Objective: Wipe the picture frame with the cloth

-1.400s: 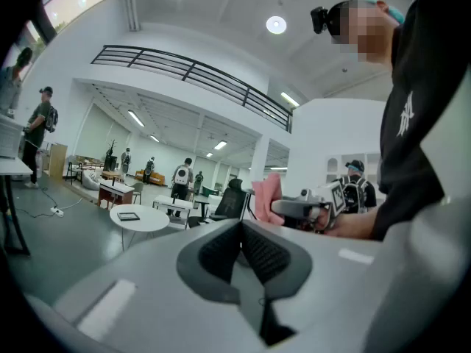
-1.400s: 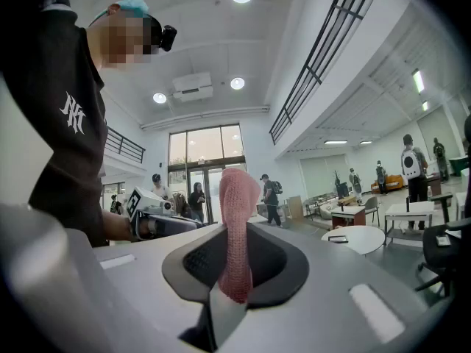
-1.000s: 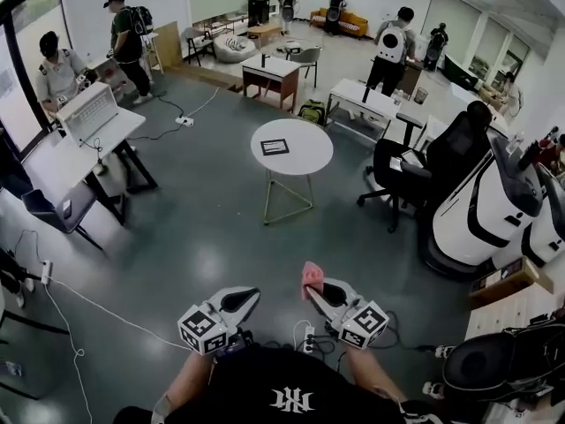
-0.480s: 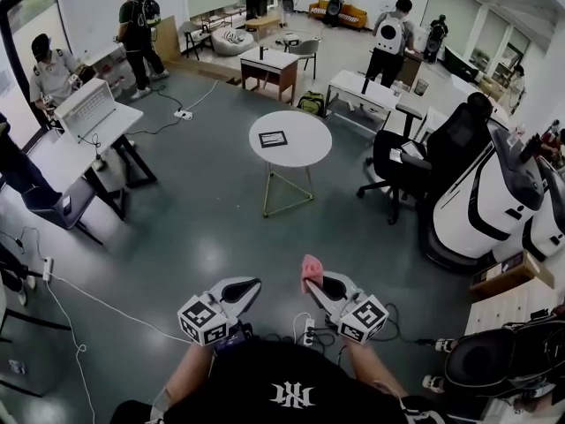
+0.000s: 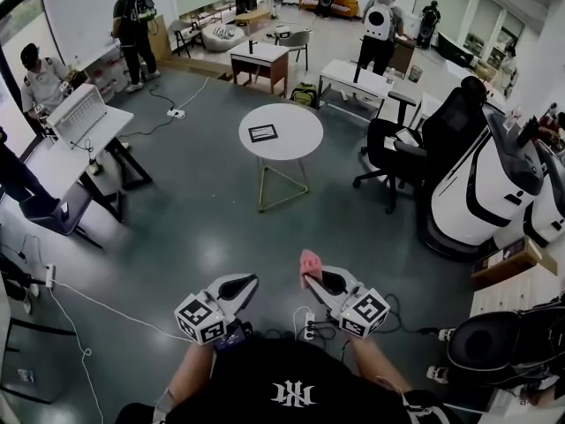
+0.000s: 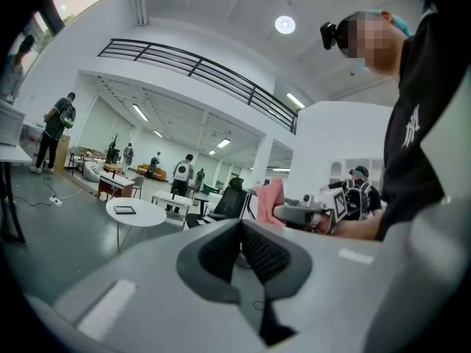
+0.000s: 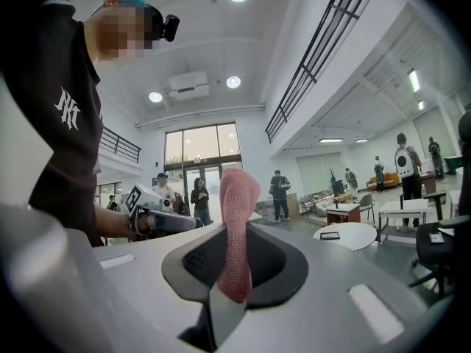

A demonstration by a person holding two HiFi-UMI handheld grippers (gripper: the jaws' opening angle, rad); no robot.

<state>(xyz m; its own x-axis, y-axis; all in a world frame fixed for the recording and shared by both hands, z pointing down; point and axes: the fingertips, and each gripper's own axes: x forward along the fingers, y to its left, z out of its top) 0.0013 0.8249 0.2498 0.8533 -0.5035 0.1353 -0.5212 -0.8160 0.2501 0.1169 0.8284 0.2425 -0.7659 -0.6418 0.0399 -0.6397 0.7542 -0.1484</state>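
Pink cloth (image 5: 310,266) is pinched in the closed right gripper (image 5: 314,283), the left gripper (image 5: 247,283) is closed and empty, and the frame (image 5: 263,132), flat it seems, lies on the table (image 5: 300,146) far ahead, so the next move needs an approach.

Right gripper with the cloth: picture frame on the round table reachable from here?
Probably not. The right gripper, shut on the cloth, sits close to the person; the picture frame lies on the round table across the floor. Nothing blocks the path, but a walk forward looks needed.
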